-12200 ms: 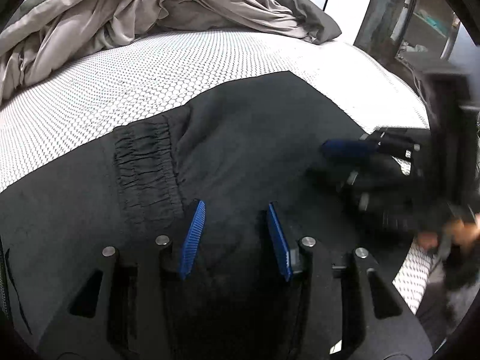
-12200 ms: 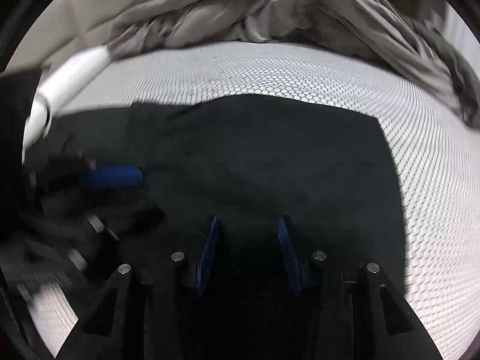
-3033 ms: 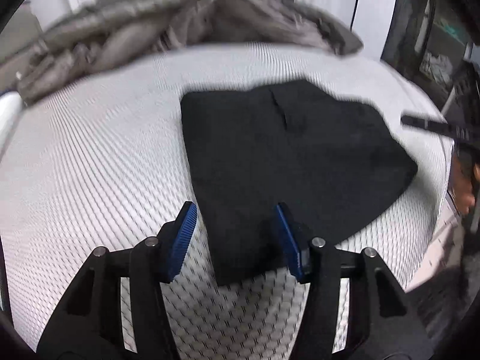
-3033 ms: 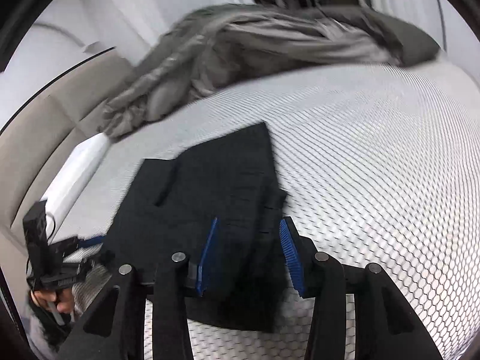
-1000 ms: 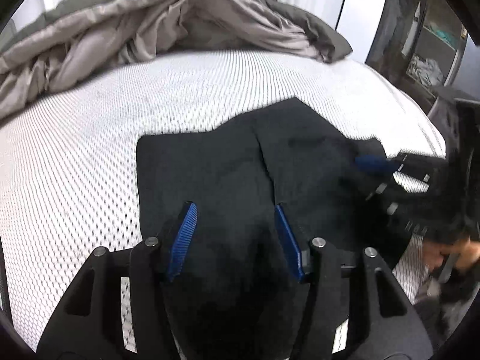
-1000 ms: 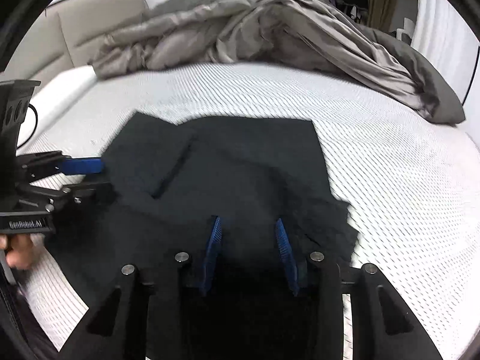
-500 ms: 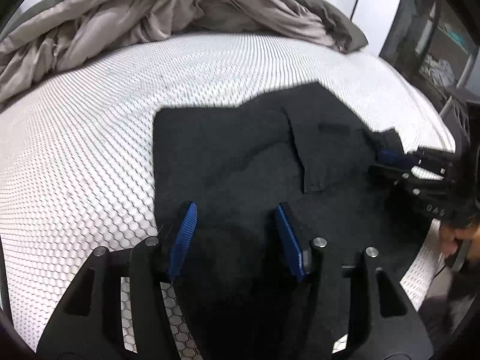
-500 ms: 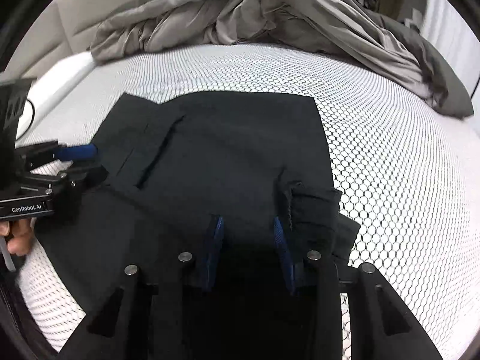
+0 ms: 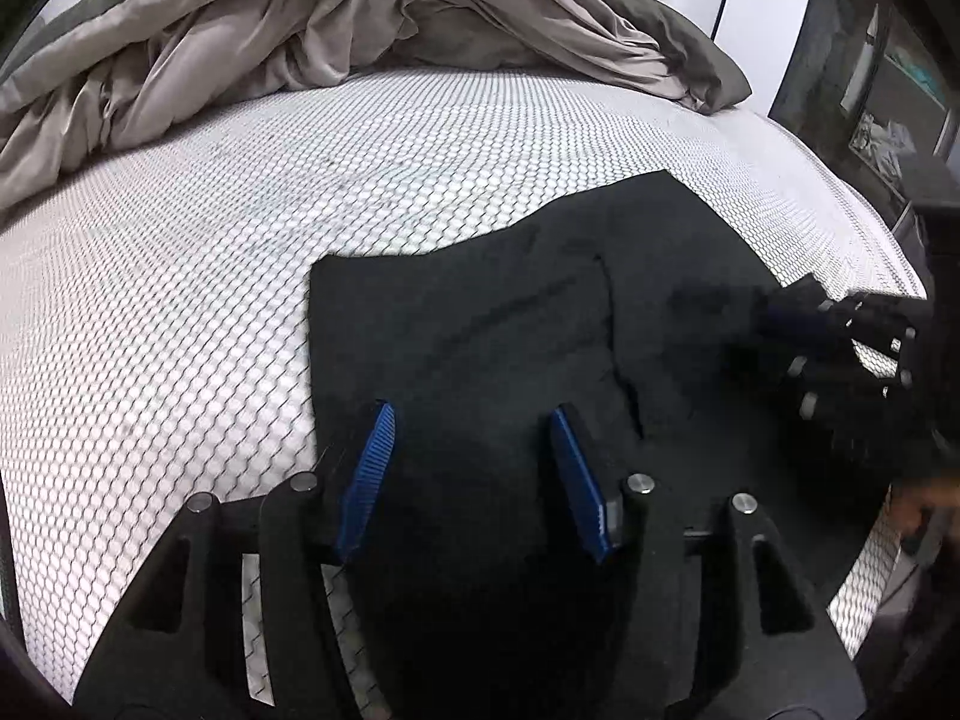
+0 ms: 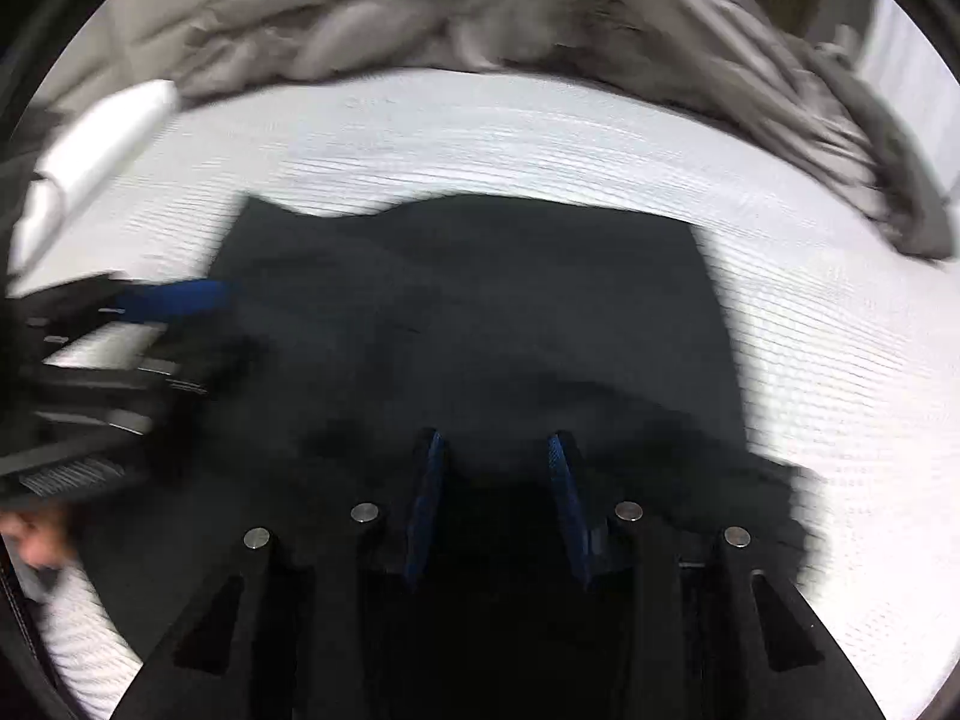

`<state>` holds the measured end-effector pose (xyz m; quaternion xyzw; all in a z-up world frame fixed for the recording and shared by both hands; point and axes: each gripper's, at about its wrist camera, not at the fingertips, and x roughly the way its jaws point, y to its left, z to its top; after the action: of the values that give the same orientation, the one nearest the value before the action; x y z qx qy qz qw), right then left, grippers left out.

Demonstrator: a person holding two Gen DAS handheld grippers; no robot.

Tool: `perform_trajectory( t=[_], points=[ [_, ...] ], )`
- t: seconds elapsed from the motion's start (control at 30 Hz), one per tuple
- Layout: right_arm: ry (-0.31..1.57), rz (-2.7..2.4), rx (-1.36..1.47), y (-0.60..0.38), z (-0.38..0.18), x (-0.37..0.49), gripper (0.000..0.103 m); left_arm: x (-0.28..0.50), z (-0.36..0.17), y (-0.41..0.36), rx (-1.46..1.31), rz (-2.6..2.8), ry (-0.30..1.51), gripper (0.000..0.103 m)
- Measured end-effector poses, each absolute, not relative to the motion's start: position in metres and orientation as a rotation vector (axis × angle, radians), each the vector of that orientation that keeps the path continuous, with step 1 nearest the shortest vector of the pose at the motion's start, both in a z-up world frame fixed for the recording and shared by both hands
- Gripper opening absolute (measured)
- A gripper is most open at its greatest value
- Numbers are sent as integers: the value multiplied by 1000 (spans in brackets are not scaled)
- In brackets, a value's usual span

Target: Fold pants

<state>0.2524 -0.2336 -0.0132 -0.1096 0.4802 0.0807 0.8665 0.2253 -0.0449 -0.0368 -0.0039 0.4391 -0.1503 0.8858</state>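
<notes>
Across the middle of both wrist views lies the black pants (image 9: 510,312), already folded into a compact block, flat on the white mesh-patterned bed (image 9: 180,276). Crumpled grey duvet (image 9: 312,18) sits at the top of the frame, well apart from the fabric.

Left gripper (image 9: 474,468): bottom centre of its own view, angled down over the near edge of the pants, jaws about half spread, dark fabric below and between them. Pads don't look pressed on cloth, so released, nothing held.

Right gripper (image 10: 495,498): bottom centre of its blurred view, jaws closing, black fabric between them. Whether the pads bite the cloth yet, cannot tell; too dark and smeared. In the left view it shows at right (image 9: 840,348), at the right-hand edge of the pants.

Key relation: the pants stretch away from both grippers toward the top of the frame, near edge right under the fingertips, the block running left to right between the two. Each gripper is at its own near corner; neither clearly closer. Judged next move: pinch both near corners and carry the near edge forward over the far one, keeping corners level so the fold stays square.
</notes>
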Motion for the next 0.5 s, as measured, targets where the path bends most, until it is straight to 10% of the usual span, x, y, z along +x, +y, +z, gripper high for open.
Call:
perform_trajectory(
  t=[0.5],
  points=[
    [1006,266,-19,-195,-10,279,36,250,-38,-65,-46,-210,885,51]
  ],
)
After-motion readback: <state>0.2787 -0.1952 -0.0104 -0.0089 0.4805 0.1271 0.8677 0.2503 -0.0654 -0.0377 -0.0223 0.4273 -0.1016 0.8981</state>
